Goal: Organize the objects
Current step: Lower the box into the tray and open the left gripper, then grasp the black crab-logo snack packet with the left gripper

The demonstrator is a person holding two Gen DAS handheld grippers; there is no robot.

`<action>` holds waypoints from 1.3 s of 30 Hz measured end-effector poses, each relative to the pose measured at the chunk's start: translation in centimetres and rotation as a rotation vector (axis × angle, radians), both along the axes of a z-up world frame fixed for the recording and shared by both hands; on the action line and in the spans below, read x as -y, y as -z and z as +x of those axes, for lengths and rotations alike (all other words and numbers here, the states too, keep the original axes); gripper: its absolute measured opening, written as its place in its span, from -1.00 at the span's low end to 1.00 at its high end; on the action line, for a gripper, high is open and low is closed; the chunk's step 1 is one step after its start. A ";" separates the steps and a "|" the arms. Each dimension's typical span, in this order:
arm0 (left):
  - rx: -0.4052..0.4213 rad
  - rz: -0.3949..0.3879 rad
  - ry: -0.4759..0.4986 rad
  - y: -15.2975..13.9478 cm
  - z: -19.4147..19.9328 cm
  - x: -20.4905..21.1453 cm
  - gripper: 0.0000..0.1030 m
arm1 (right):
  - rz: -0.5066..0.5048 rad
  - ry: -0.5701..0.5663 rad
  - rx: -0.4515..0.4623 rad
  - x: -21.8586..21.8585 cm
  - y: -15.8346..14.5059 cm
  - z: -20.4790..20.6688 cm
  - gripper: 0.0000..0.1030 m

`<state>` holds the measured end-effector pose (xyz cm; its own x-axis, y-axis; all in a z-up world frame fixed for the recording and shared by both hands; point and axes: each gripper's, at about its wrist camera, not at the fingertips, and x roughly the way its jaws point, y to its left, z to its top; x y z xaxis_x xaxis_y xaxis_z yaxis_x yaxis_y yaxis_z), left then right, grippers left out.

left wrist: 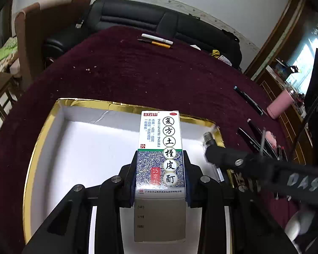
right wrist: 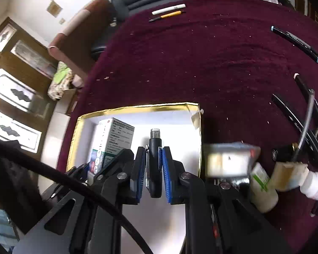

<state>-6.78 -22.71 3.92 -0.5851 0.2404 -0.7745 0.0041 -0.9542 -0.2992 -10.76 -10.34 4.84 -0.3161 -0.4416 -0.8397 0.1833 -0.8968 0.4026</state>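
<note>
Left gripper point(left wrist: 160, 175): both fingers pressed against the sides of a medicine carton point(left wrist: 160, 148) — white top half with Chinese text, blue-and-white leaf pattern below, "15" in a red patch. The carton points forward along the fingers and is held over the white interior of a gold-rimmed box point(left wrist: 42, 131). Whether its lower face touches the box floor cannot be told from either view.

Right gripper point(right wrist: 151, 163): blue pads point(right wrist: 166, 167) clamped on a black cylindrical tool point(right wrist: 154, 163) with a threaded metal tip at its far end. The tool also sits over the box interior, near the right wall. In the left wrist view the same tool point(left wrist: 208, 140) and right gripper point(left wrist: 229, 158) enter from the right, crossing the box's right rim.

In the right wrist view the medicine carton point(right wrist: 111, 141) appears to the left of the tool, apart from it, with the left gripper's black fingers around its near end.

Box sits on a dark maroon cloth point(left wrist: 137, 74).

Other items on the cloth:
- White pen point(left wrist: 156, 38) and yellow-barrelled pen point(left wrist: 154, 43), side by side at the far edge.
- Black pen point(right wrist: 294, 43) to the right, well apart from the box.
- More black pens point(right wrist: 290, 112) further right, overlapping.
- Blurred small carton point(right wrist: 229, 160) and white bottle point(right wrist: 262, 188) just beside the box's right side.
</note>
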 end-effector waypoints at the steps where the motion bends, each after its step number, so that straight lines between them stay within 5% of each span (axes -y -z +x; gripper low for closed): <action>1: 0.010 -0.002 -0.001 0.3 -0.3 0.1 -0.44 | 0.009 0.008 0.006 0.0 0.3 -0.5 -0.72; 9: 0.062 0.079 0.025 1.7 -1.2 -0.2 -0.13 | -0.029 0.093 -0.011 -3.4 -0.5 0.2 -0.69; 14: 0.019 0.103 0.005 -0.6 0.9 0.8 -0.13 | -0.028 0.150 -0.218 -9.1 -4.8 5.8 -0.69; 16: -0.014 0.120 0.022 -1.9 2.6 0.5 -0.13 | 0.030 0.228 -0.368 -11.7 -6.5 9.1 -0.41; 18: -0.052 0.134 0.066 -3.1 4.3 -0.6 -0.13 | 0.068 0.310 -0.448 -14.7 -6.7 11.5 0.62; 25: -0.155 0.174 0.252 -4.1 11.3 -9.8 -0.13 | -0.089 0.442 -0.281 -23.0 -2.1 13.8 0.54; 29: -0.105 0.134 0.352 -2.1 13.3 -14.9 -0.13 | -0.126 0.452 -0.239 -24.8 -0.6 14.9 0.54; 32: -0.015 0.072 0.303 0.0 12.3 -15.3 -0.13 | -0.140 0.444 -0.247 -25.6 -0.5 15.8 0.54; 39: -0.024 0.003 0.210 -0.9 11.8 -12.7 -0.14 | -0.169 0.441 -0.256 -26.7 -0.2 16.1 0.54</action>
<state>4.98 -10.04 4.85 -0.5405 0.3610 -0.7599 -0.2019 -0.9325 -0.2994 5.30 16.32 5.06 -0.6871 -0.3428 -0.6406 -0.0851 -0.8376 0.5396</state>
